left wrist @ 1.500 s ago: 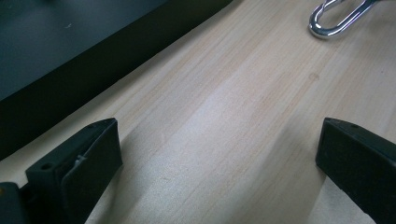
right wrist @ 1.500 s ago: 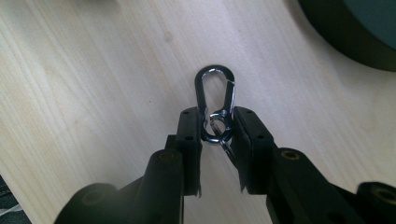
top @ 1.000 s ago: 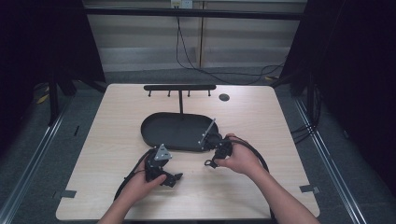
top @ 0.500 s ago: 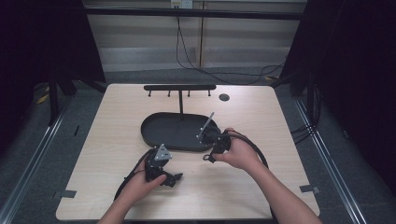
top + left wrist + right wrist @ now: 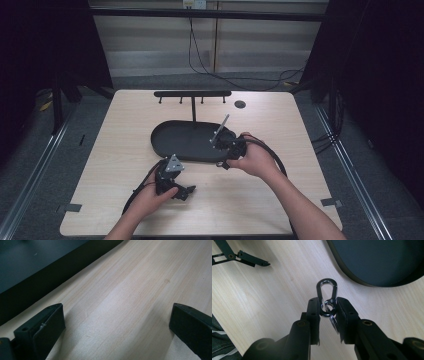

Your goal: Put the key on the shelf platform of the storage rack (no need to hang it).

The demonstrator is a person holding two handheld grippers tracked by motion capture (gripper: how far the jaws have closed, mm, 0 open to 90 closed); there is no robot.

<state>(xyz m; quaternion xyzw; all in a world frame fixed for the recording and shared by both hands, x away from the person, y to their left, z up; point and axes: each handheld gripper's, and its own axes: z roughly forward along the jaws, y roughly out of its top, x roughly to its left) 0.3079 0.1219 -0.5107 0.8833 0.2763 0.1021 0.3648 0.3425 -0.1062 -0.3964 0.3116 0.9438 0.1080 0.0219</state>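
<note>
My right gripper [image 5: 327,308] is shut on a black carabiner [image 5: 327,288] with a metal key ring [image 5: 333,321] hanging from it. The carabiner's loop sticks out past the fingertips, just above the wooden table and next to the rim of the black oval tray [image 5: 382,262]. In the high view the right gripper [image 5: 223,162] hovers at the tray's [image 5: 170,142] near right edge. My left gripper [image 5: 183,192] rests low on the table in front of the tray. Its jaws [image 5: 117,322] stand wide open over bare wood, holding nothing.
A black rack with several small hooks [image 5: 192,93] stands on a post behind the tray. A round dark grommet [image 5: 240,104] sits at the back right of the table. Cables trail from both grippers toward the person's forearms.
My right hand has rolled a little at the tray's edge, so its grey plate now stands more on edge. The left gripper has stayed where it was.
</note>
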